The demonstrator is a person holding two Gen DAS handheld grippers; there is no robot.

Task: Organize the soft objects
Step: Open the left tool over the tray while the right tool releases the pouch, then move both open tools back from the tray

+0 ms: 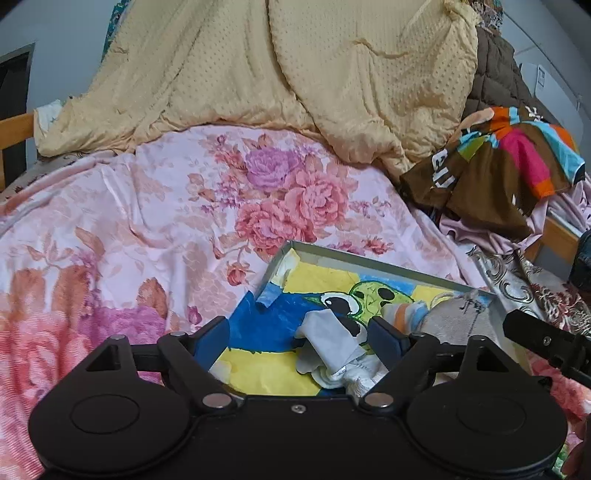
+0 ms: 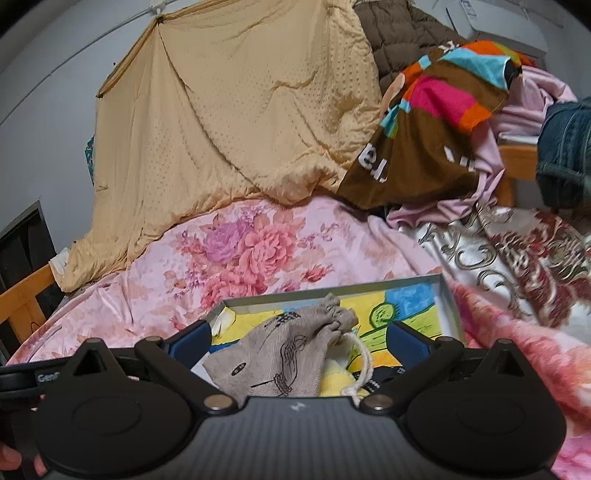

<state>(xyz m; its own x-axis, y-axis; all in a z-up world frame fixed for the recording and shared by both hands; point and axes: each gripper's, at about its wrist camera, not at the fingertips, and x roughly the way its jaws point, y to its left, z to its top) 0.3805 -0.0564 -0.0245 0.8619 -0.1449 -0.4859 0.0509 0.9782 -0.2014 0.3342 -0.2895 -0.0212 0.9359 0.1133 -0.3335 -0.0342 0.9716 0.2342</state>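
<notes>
A shallow grey box [image 1: 373, 263] with a painted yellow, blue and green bottom lies on the floral bedspread; it also shows in the right wrist view [image 2: 332, 290]. Inside lie crumpled white cloth [image 1: 332, 345], a striped orange and blue sock [image 1: 404, 314] and a grey drawstring pouch [image 1: 456, 317]. My left gripper [image 1: 301, 338] is open over the white cloth, jaws on either side of it. My right gripper [image 2: 299, 341] is open above the grey drawstring pouch [image 2: 284, 356], with something yellow [image 2: 334, 380] under it. The right gripper's edge shows in the left view [image 1: 543, 339].
A pale yellow quilt [image 1: 258, 74] is heaped at the back. A brown multicoloured garment [image 1: 495, 162], pink cloth [image 2: 524, 107] and a brown quilted jacket [image 2: 399, 33] pile at the right. Denim [image 2: 565, 147] is at the far right. A wooden bed frame [image 2: 22, 299] edges the left.
</notes>
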